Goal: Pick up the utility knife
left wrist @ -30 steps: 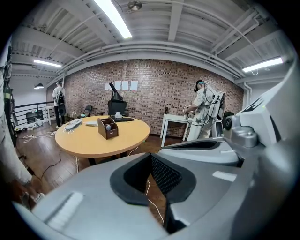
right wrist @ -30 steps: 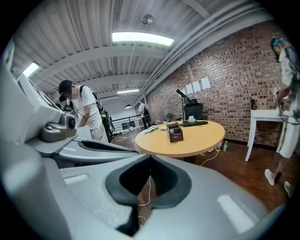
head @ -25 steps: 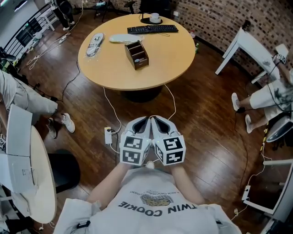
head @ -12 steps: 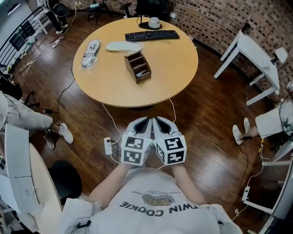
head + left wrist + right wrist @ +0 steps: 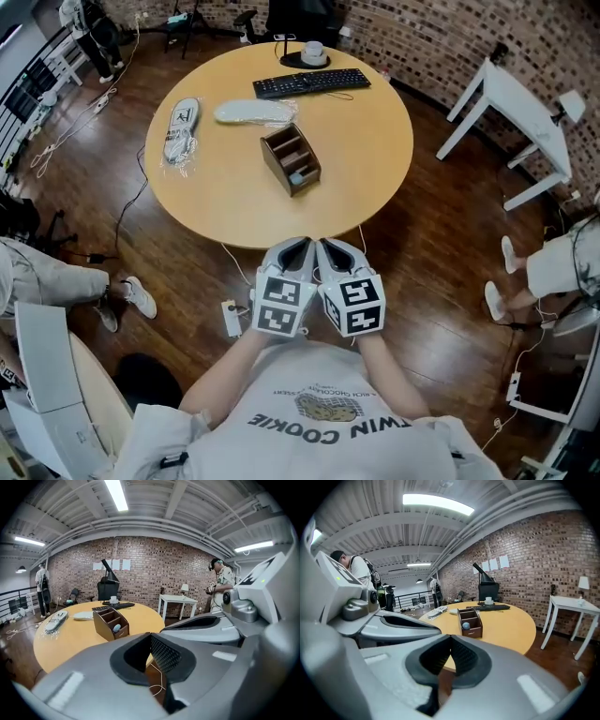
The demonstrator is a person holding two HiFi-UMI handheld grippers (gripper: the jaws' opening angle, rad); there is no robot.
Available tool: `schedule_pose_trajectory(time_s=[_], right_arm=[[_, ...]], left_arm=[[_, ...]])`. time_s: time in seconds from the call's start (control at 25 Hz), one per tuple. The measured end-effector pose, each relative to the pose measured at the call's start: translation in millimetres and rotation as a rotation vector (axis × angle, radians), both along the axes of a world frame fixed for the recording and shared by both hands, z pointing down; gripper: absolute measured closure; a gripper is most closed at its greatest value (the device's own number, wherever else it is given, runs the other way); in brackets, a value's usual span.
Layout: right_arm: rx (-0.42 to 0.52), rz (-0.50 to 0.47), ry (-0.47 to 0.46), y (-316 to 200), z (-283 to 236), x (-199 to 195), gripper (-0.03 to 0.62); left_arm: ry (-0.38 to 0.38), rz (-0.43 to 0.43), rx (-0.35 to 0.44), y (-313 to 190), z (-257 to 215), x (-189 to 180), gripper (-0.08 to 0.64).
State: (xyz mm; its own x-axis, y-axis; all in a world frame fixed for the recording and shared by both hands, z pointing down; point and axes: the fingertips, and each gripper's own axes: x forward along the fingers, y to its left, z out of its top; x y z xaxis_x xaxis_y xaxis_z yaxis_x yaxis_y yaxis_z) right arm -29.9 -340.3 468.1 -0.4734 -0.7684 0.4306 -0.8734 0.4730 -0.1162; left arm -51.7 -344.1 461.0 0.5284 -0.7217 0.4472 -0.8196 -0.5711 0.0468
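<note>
A brown wooden organizer (image 5: pixel 292 158) stands near the middle of the round wooden table (image 5: pixel 375 159). A small blue-grey thing (image 5: pixel 116 628) sits in its near compartment; I cannot tell whether it is the utility knife. My left gripper (image 5: pixel 298 247) and right gripper (image 5: pixel 329 247) are held side by side just short of the table's near edge, over the floor. Both are shut with nothing between the jaws. In the left gripper view the left gripper (image 5: pixel 151 637) points at the organizer, and in the right gripper view the right gripper (image 5: pixel 451 642) does too.
A black keyboard (image 5: pixel 311 82), a mug (image 5: pixel 313 52), a flat white object (image 5: pixel 253 112) and a packaged item (image 5: pixel 181 129) lie on the table's far half. A power strip (image 5: pixel 231 319) with cables lies on the floor. A white desk (image 5: pixel 511 103) stands right; seated people flank both sides.
The table has come closer in the head view, and both shut grippers have moved forward together up to its near edge.
</note>
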Motion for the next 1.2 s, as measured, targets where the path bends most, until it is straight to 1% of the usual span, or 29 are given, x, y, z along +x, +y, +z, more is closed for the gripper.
schedule_pose_trajectory(time_s=[0.16,0.36,0.56,0.68,0.84,0.96,1.2], right_arm=[[0.007,0.014,0.028,-19,2,-5,0.597],[0.013,0.033,0.056,-38,11,-11,0.597],[0.025,0.032,0.072,-55,13,-9,0.597],[0.007,0.049,0.072,-58,21,-2,0.597],[0.014,0.066,0.070,-71,22,7,0.597],[0.017,0.071,0.064,-82,22,9,0.597],[0.011,0.076,0.058,-98,26,16,0.597]], left_arm=[[-0.052,0.067,0.045,-19,2,-5,0.538],[-0.126,0.125,0.064,-41,14,-11,0.529],[-0.189,0.152,0.119,-74,16,-11,0.512],[-0.248,0.174,0.145,-88,22,-11,0.508],[-0.331,0.199,0.191,-110,29,-8,0.499],[-0.381,0.221,0.200,-123,37,-5,0.486],[-0.457,0.249,0.215,-147,52,-1,0.463]])
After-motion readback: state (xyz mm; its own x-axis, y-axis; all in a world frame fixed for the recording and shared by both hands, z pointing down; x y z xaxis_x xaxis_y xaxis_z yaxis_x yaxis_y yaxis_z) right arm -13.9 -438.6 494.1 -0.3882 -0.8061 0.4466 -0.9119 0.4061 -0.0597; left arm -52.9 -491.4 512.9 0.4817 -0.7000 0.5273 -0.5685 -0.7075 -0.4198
